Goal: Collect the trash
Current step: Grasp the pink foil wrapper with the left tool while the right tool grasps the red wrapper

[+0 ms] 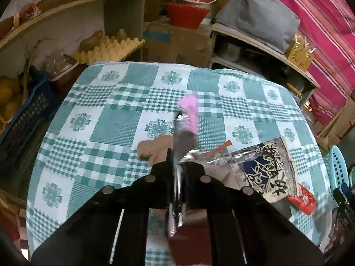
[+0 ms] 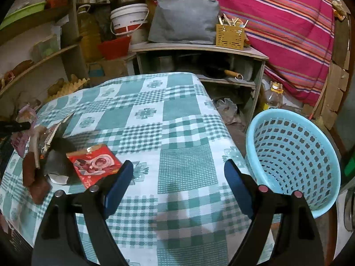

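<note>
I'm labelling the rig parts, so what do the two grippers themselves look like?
The left gripper has a black frame of angled linkage bars with round silver bolt heads. The right gripper has the same black frame, blue fingertips, and bolt heads that look silver and pinkish. No cables or sleeves show.

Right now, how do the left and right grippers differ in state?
The left gripper is shut, its black fingers pinching a thin pink-and-clear wrapper; the right gripper stands wide open with nothing between its blue pads. The left is over the trash pile, near the black printed packet; the right is over bare checked tablecloth beside the blue basket. Both point down at the same table.
</note>
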{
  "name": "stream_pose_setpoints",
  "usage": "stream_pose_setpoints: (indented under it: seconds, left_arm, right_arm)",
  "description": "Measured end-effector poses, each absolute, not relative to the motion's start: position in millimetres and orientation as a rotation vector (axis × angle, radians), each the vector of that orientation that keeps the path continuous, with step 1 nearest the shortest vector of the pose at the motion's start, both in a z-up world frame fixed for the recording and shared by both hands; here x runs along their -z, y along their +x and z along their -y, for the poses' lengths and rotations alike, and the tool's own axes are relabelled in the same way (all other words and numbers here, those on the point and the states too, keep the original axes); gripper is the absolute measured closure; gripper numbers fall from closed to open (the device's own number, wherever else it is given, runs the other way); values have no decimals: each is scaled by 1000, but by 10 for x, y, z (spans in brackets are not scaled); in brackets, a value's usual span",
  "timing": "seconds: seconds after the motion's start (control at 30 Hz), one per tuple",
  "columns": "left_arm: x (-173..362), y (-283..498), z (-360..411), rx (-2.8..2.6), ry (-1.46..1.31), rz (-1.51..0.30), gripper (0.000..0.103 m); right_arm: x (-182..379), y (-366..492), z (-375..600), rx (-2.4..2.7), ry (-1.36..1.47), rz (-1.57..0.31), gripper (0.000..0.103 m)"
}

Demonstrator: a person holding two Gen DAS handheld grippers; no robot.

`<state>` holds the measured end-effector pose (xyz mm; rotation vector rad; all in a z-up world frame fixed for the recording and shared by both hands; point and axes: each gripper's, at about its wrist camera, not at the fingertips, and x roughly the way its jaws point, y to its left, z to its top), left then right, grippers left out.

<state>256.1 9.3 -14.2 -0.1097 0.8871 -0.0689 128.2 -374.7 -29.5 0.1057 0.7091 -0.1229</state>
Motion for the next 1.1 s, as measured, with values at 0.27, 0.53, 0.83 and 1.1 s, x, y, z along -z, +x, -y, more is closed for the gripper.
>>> stream_pose_setpoints:
  seconds: [0.27, 0.53, 0.83, 1.1]
  left_arm:
    - [-10, 2241, -271, 84, -110, -839, 99]
    - [56, 1848, -352, 95, -86, -834, 99]
    - [266, 1560, -366, 99, -81, -858, 99]
    - [306, 1552, -367, 84, -83, -858, 99]
  right_arm:
    - [250, 1304, 3485, 71, 84, -704, 20]
    - [241, 1281, 3047, -12, 23, -709, 20]
    - [490, 1481, 2576, -34, -179, -779, 21]
    - [634, 1677, 2518, -73, -213, -841, 63]
